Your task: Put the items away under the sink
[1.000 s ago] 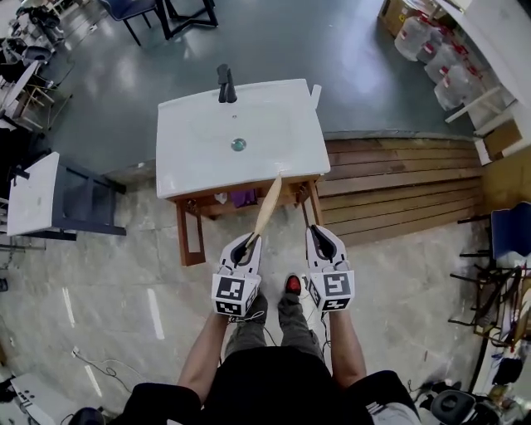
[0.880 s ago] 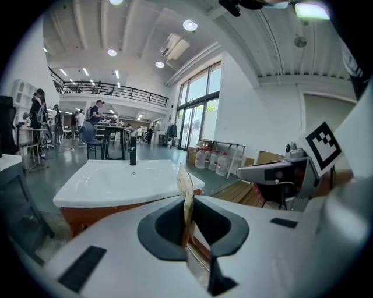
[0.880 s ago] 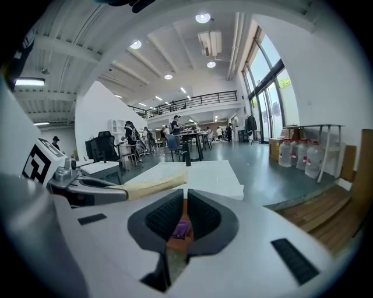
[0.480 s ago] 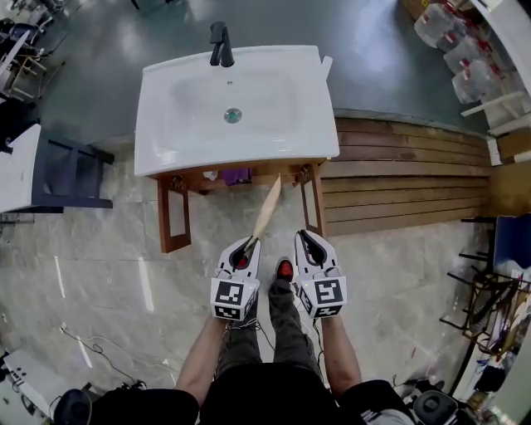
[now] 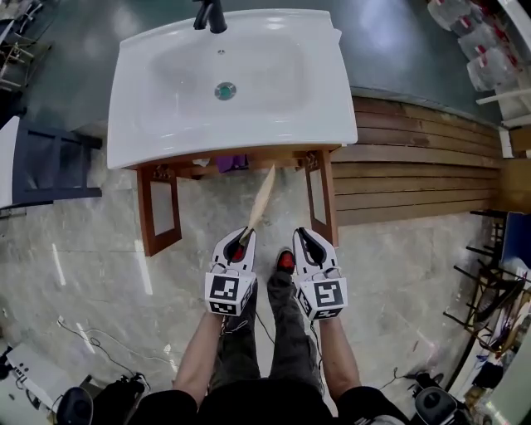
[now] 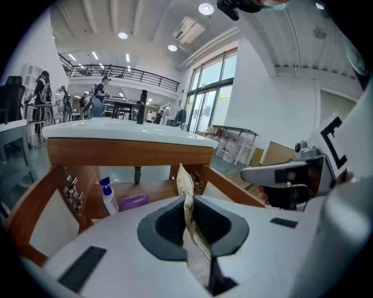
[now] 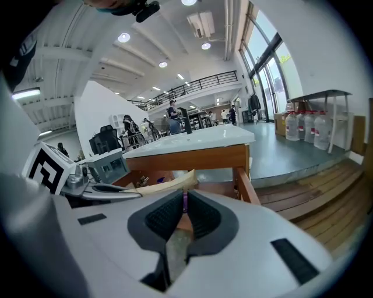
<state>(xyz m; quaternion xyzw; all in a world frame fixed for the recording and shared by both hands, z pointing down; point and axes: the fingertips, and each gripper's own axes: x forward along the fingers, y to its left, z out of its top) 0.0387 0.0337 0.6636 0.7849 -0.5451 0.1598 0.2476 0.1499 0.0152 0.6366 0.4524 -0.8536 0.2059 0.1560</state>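
Your left gripper (image 5: 243, 241) pinches the pouch (image 5: 262, 197), long axis pointing ahead at the shelf (image 6: 155, 187) under the sink (image 5: 332, 100); right gripper (image 5: 305, 239) pressed together, empty.

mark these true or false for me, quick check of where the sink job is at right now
1. The left claw is shut on a flat tan packet. True.
2. The right claw holds a spray bottle. False: it is shut with nothing in it; the spray bottle stands on the shelf under the sink.
3. The sink has a black faucet. True.
4. The shelf under the sink holds nothing. False: the spray bottle and a purple item sit there.
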